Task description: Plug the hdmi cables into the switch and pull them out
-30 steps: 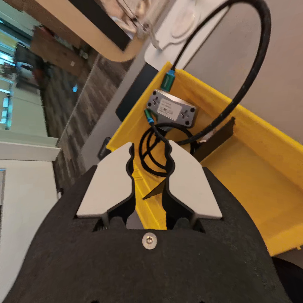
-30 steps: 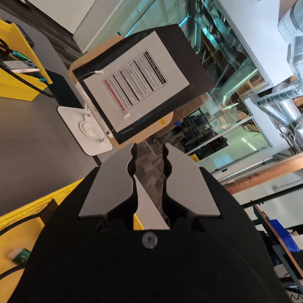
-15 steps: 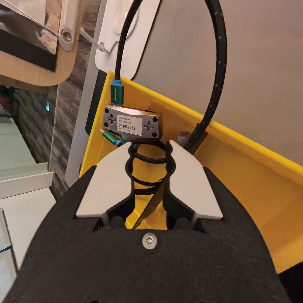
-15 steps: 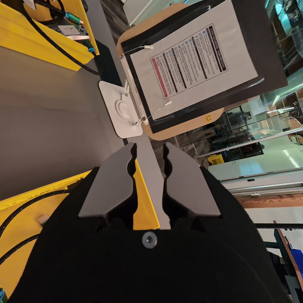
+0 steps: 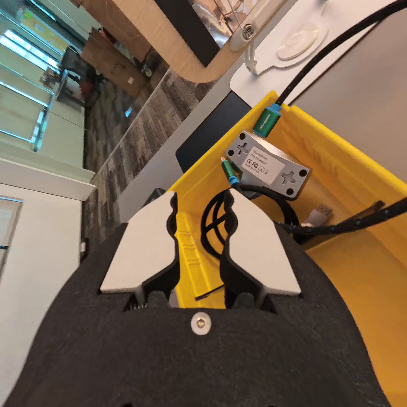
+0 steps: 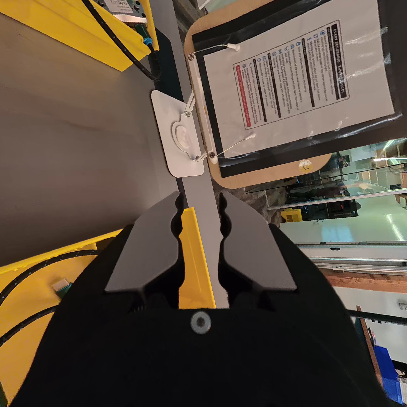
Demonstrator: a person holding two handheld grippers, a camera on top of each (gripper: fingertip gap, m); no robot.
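In the left wrist view a grey HDMI switch (image 5: 267, 165) lies label-side up in a yellow bin (image 5: 330, 154). One green HDMI plug (image 5: 266, 121) sits in the switch's far end. A second green plug (image 5: 229, 172) lies loose by its left side, metal tip bare. Coiled black cable (image 5: 209, 220) lies just past my fingers. My left gripper (image 5: 201, 193) is open and empty, short of the switch. My right gripper (image 6: 200, 196) is open and empty over the corner of a second yellow bin (image 6: 193, 253) holding black cable (image 6: 44, 264) and a green plug (image 6: 62, 286).
The switch bin shows far off in the right wrist view (image 6: 77, 28). A white stand base (image 6: 178, 134) holds a board with a printed sheet (image 6: 297, 77) at the grey table's far edge. A silver connector (image 5: 319, 217) lies in the switch bin.
The left view has swung, so the switch now sits up and to the right of my fingers. The right gripper has tilted down toward the table and its bin. Both grippers stay open.
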